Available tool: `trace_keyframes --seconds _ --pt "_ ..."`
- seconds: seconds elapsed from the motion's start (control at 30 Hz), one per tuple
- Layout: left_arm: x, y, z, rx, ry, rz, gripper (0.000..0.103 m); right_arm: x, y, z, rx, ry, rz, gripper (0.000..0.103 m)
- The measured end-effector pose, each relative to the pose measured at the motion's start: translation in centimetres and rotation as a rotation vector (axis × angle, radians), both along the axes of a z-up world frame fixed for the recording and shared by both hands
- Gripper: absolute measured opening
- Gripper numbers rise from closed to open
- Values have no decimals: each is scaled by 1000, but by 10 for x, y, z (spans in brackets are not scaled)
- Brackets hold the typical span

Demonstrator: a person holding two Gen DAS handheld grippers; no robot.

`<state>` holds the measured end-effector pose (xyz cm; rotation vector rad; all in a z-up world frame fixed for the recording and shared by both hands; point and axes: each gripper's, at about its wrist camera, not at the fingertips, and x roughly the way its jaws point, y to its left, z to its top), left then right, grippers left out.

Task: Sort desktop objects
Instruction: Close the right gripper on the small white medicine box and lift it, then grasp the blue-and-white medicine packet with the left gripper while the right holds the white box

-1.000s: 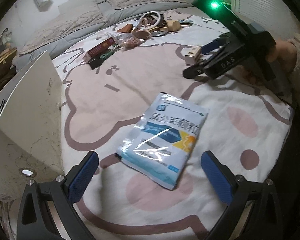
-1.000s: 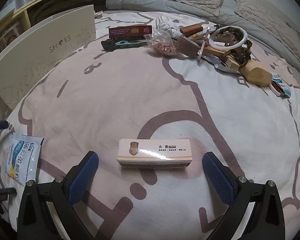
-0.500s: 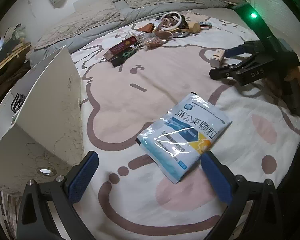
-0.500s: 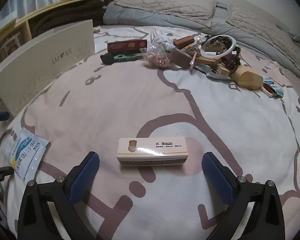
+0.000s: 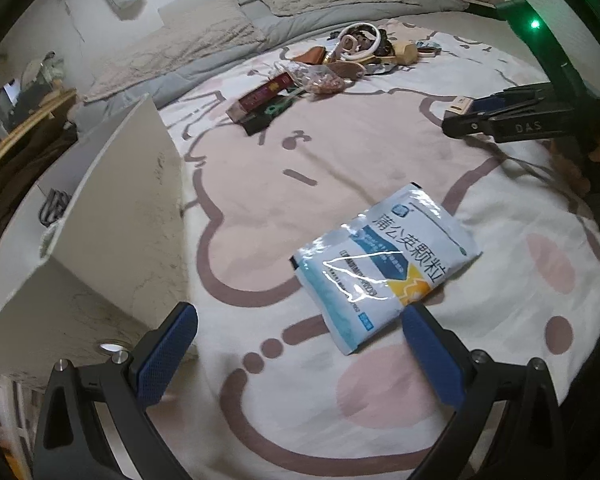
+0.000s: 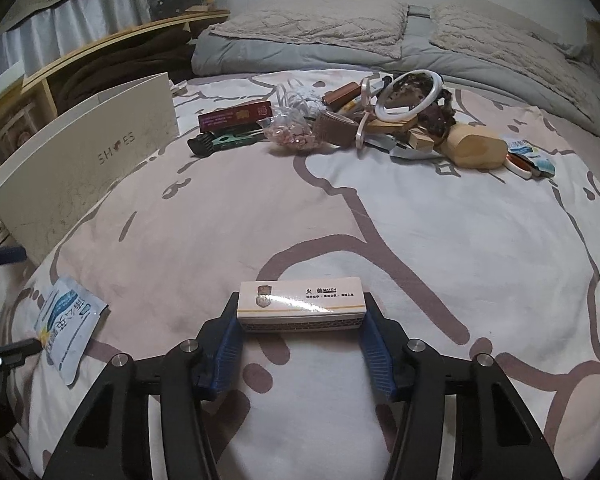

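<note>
Right claw (image 6: 302,322) is closing on the matchbox (image 6: 301,307), blue pads at both its ends. Left claw (image 5: 300,354) stands spread, the blue-white sachet (image 5: 384,266) just ahead, untouched. Surface: a pink-patterned bedspread (image 6: 440,216) (rumpled grey duvet beyond). White shoebox (image 5: 112,216) left of the left claw; clutter pile (image 6: 380,120) far ahead.

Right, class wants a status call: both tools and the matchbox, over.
Right tool closing, matchbox between its pads, end to end. Left tool open above the sachet, nothing gripped. Shoe box at left, path clear. Over.
</note>
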<state>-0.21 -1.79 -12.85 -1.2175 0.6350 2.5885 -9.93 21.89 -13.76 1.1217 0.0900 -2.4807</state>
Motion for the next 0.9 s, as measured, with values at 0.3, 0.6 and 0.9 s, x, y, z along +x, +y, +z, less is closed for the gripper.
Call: trace_keyframes --seconds 0.3,0.6,0.9 --pt "1 -4 5 94 -54 -22 103 12 -29 2 78 11 122 56" --pt "4 6 5 163 -121 -64 103 48 -67 3 153 47 289 56" --pt "-3 -4 4 218 -156 -9 103 76 -90 3 130 56 360 56"
